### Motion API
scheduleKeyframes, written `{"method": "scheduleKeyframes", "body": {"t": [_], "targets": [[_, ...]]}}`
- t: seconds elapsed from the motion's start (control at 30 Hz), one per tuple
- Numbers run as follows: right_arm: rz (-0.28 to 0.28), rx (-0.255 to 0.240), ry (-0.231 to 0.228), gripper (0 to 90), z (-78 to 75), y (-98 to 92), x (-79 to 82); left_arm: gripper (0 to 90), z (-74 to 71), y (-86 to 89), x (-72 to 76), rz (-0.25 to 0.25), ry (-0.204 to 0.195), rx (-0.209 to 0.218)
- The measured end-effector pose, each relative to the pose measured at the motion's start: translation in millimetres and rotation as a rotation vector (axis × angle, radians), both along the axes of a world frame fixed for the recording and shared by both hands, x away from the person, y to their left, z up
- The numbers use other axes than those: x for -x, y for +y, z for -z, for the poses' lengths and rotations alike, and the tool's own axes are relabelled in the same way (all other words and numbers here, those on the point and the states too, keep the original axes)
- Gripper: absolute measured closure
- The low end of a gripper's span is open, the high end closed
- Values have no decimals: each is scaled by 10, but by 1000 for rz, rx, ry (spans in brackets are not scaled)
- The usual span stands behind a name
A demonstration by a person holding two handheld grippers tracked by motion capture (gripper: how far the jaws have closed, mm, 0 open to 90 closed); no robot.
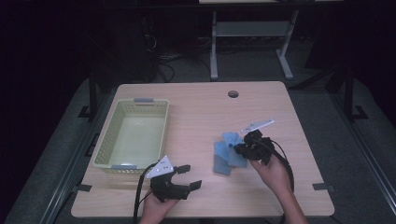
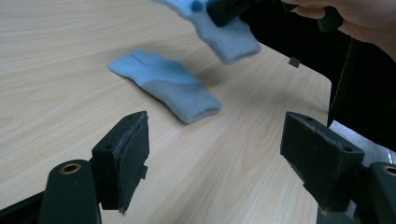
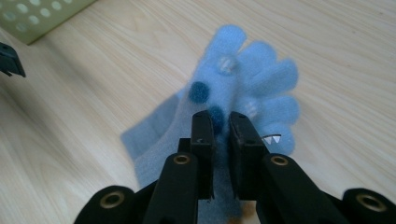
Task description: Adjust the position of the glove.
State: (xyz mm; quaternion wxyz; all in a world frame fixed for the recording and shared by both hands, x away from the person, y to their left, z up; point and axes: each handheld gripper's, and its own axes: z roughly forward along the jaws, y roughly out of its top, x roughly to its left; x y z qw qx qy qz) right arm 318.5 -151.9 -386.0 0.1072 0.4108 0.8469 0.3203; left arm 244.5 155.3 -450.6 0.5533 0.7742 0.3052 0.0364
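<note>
Two light blue knitted gloves are in play. One glove (image 1: 221, 163) (image 2: 168, 86) lies flat on the wooden table (image 1: 196, 107). The other glove (image 1: 232, 139) (image 2: 226, 37) (image 3: 247, 77), with dark blue dots, hangs just above the tabletop, pinched by my right gripper (image 1: 242, 149) (image 3: 221, 126), which is shut on it. In the right gripper view its fingers spread out beyond the jaws. My left gripper (image 1: 189, 176) (image 2: 215, 154) is held near the table's front edge, left of the gloves, open with nothing between its pads.
A pale green perforated basket (image 1: 108, 135) (image 3: 42, 14) stands on the left side of the table with nothing in it. A round cable hole (image 1: 233, 94) sits near the far edge. Beyond the table stands a metal frame (image 1: 252, 32) on a dark floor.
</note>
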Motion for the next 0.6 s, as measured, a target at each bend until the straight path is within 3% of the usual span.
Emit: {"method": "scheduleKeyframes", "body": {"t": [0.6], "targets": [[8, -10, 40, 811, 143, 300, -50, 234, -17, 16, 5, -2, -3, 5]]}}
